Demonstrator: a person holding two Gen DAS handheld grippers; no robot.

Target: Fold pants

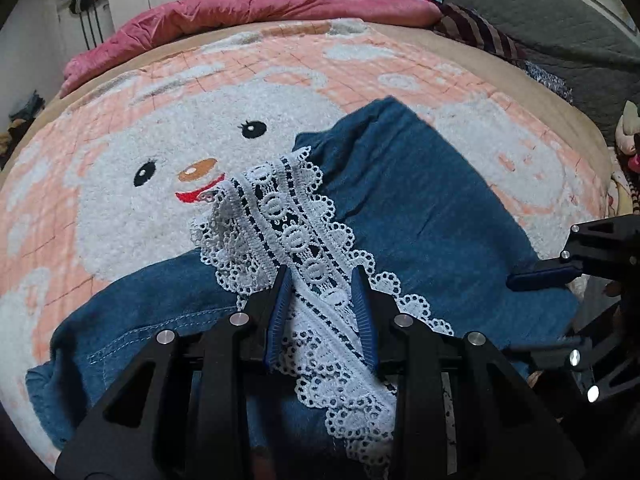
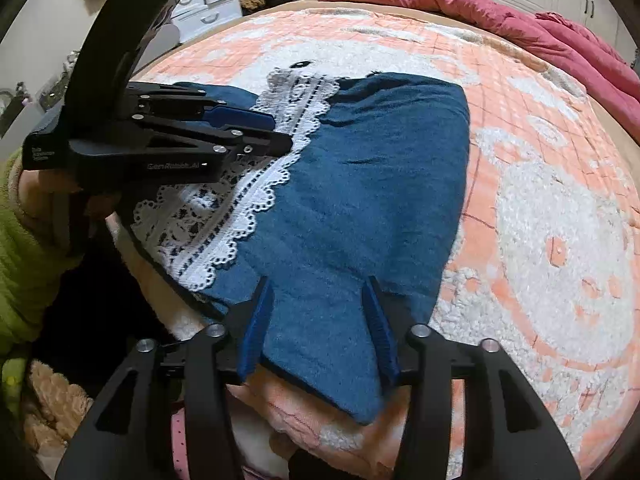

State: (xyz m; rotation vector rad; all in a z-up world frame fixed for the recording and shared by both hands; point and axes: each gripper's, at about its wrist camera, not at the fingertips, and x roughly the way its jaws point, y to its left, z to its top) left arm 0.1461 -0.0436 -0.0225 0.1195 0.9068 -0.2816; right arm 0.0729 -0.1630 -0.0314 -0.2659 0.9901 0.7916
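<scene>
Blue denim pants (image 1: pixel 420 216) with a white lace hem (image 1: pixel 296 236) lie partly folded on the bed; they also show in the right wrist view (image 2: pixel 360 184), lace hem (image 2: pixel 248 200) at the left. My left gripper (image 1: pixel 322 276) is open, its fingers straddling the lace strip, which lies between them. It shows from the side in the right wrist view (image 2: pixel 280 132). My right gripper (image 2: pixel 318 284) is open over the near edge of the denim, fingers either side of the fabric. Its blue fingertip (image 1: pixel 536 278) shows at the right of the left wrist view.
The bed is covered by a pink and white fleece blanket (image 1: pixel 160 128) with a snowman face. A red quilt (image 1: pixel 280 4) is bunched at the far side. White drawers (image 2: pixel 204 0) stand beyond the bed. A hand in a green sleeve (image 2: pixel 24 216) holds the left gripper.
</scene>
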